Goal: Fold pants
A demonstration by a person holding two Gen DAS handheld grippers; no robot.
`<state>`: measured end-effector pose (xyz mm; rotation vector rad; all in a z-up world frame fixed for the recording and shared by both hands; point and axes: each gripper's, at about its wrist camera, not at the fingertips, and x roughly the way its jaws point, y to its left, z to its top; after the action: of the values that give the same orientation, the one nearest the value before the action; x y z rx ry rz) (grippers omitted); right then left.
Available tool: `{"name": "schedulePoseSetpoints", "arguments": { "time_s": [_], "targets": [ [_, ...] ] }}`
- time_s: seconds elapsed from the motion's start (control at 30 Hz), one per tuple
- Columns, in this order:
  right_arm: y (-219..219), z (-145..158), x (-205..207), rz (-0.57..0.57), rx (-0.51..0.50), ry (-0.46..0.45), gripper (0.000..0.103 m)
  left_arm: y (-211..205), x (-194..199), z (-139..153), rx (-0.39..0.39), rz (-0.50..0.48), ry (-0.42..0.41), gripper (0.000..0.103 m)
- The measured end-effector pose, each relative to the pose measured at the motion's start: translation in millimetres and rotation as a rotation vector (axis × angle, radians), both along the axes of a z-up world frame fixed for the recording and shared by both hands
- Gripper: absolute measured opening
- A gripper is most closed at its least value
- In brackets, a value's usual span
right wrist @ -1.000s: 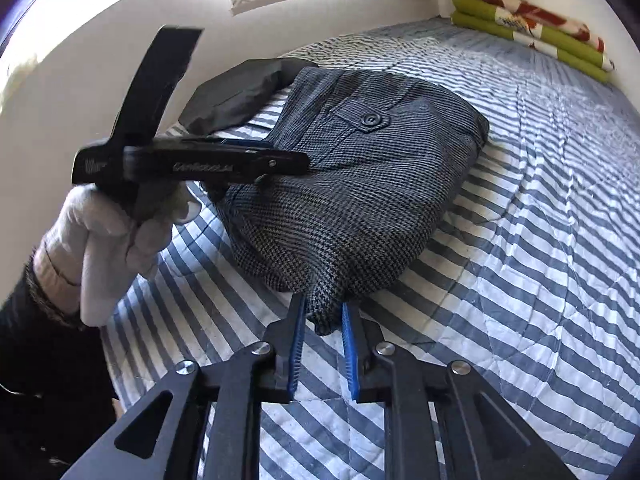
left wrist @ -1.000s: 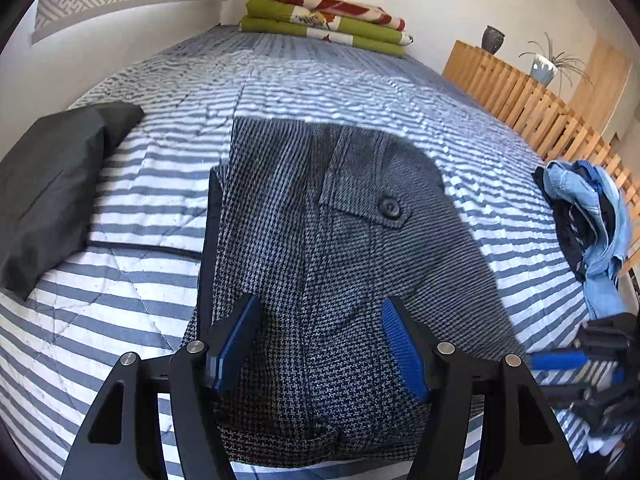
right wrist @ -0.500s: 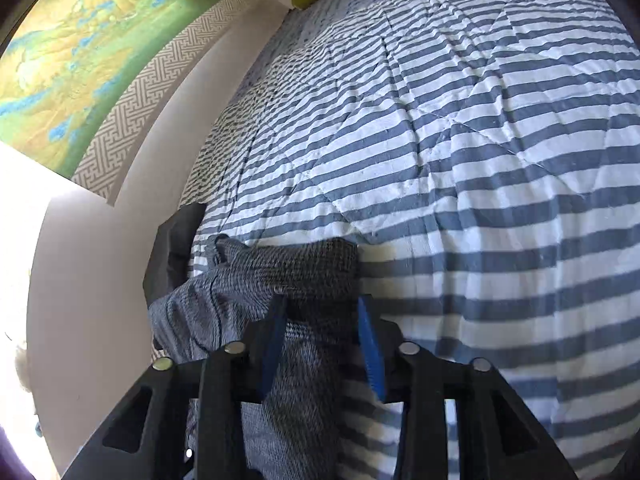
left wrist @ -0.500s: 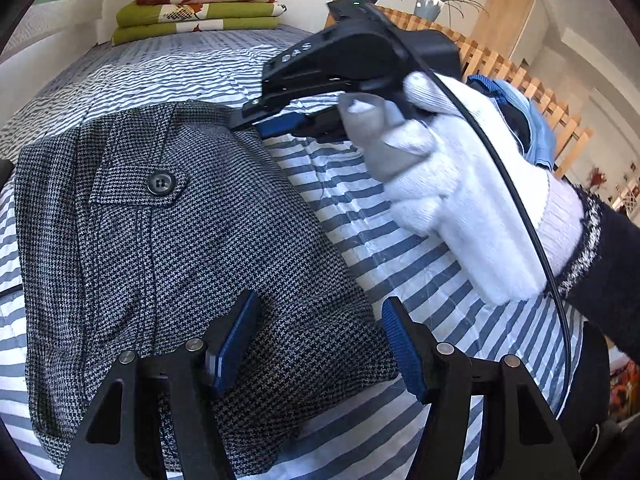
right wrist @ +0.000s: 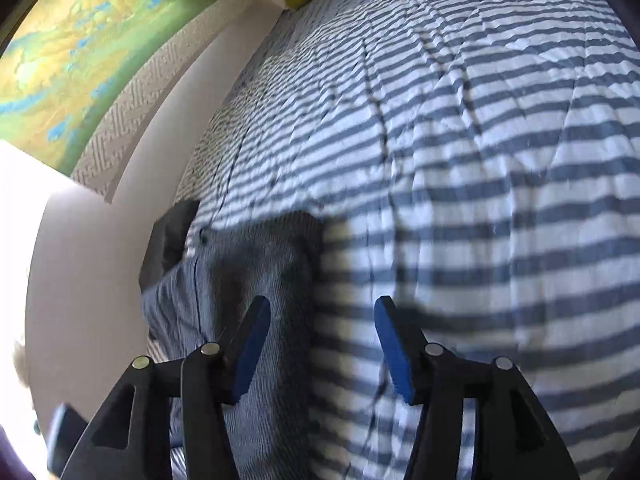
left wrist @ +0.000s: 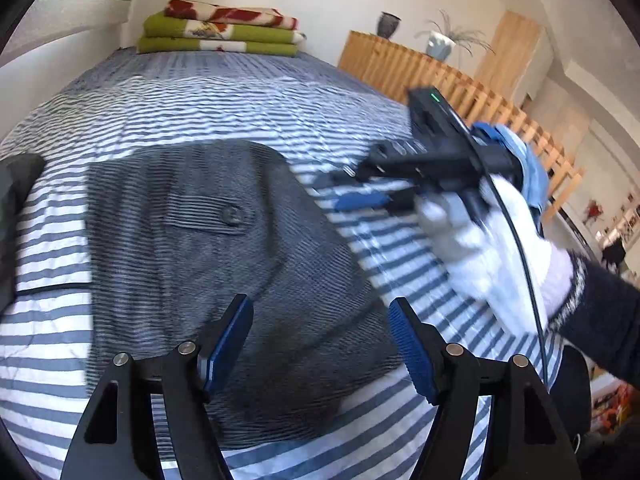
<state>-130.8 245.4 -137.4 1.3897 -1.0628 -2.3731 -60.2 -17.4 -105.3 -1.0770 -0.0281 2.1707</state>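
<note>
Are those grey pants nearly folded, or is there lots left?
Mostly done: the grey pants lie as a compact bundle on the striped bed. Both the left gripper and right gripper are opening, gripping nothing. At most tidying or setting aside seems left.

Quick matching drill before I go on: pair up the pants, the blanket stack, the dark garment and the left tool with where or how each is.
Things:
1. pants
2. blanket stack
3. dark garment
4. left tool

States:
A. far end of the bed
B. jaws apart, nothing gripped
C. folded on the striped bed cover
D. left edge of the bed

Pairs: 1-C, 2-A, 3-D, 4-B
</note>
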Motion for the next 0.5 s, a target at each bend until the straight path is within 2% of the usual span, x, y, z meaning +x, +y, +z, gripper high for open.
{"name": "schedulePoseSetpoints", "arguments": {
  "time_s": [0.13, 0.2, 0.27, 0.37, 0.5],
  "targets": [
    [-45, -11, 25, 0.135, 0.002, -0.011, 0.060, -60, -31, -13, 0.063, 0.260, -0.102, 0.079],
    [-61, -7, 31, 0.153, 0.062, 0.029, 0.071, -86, -44, -24, 0.060, 0.337, -0.156, 0.083],
    [-70, -5, 28, 0.154, 0.078, 0.037, 0.073, -103, -61, -41, 0.022, 0.369, -0.204, 0.084],
    [-79, -6, 22, 0.153, 0.021, 0.032, 0.073, -127, -61, -57, -0.006, 0.378, -0.230, 0.086],
    [-96, -6, 16, 0.168, 0.051, 0.032, 0.071, -133, -77, -69, 0.066, 0.362, -0.290, 0.089]
  ]
}}
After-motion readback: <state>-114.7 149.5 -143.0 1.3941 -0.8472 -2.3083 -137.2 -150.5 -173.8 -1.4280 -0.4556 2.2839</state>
